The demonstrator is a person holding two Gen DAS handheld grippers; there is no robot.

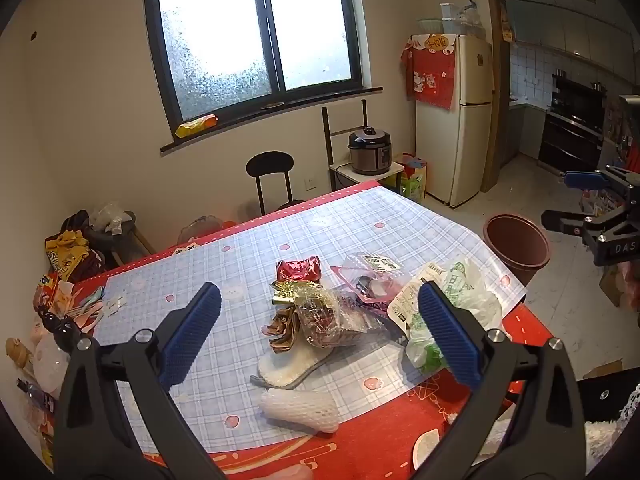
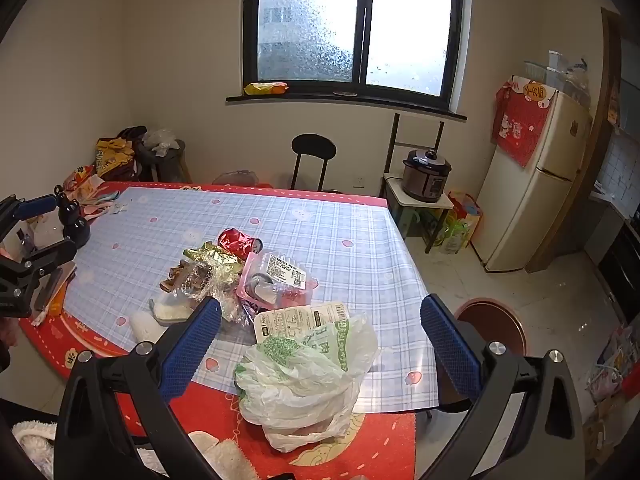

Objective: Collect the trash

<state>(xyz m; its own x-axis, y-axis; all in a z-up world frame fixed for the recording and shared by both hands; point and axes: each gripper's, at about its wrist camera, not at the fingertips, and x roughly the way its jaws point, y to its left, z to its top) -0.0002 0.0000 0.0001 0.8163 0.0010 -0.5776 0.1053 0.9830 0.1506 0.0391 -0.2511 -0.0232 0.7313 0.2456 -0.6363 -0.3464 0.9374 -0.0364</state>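
A loose heap of rubbish is seen on the blue checked cloth of the bench (image 1: 248, 248), near its middle and toward the right edge. The crumpled white-and-green plastic bag (image 2: 304, 376) lies nearest, at the bench edge, with a white labelled foam tray (image 2: 300, 316) tucked partly under it. Behind these, a pink clear-lidded plastic food tray (image 2: 280, 280), a crushed red drinks can (image 2: 240, 242), a gold foil wrapper (image 2: 212, 258) and a wad of clear crinkled film (image 1: 320, 316) are piled touching one another. A white foam fruit net (image 1: 300, 408) lies apart, nearer the front.

All of it is judged light and easily crushed. The bag and film are expected to be soft and slippery, best pinched at a bunched fold; the can is stiffer and could be gripped across its body; the trays would be taken by a rim.

The left tool (image 1: 320, 336) is held with its fingers spread wide above the heap, nothing between them. The right tool (image 2: 320, 344) is likewise spread wide and empty, over the plastic bag.

A round brown waste bin (image 1: 516, 248) stands on the floor just beside the right edge of the bench.
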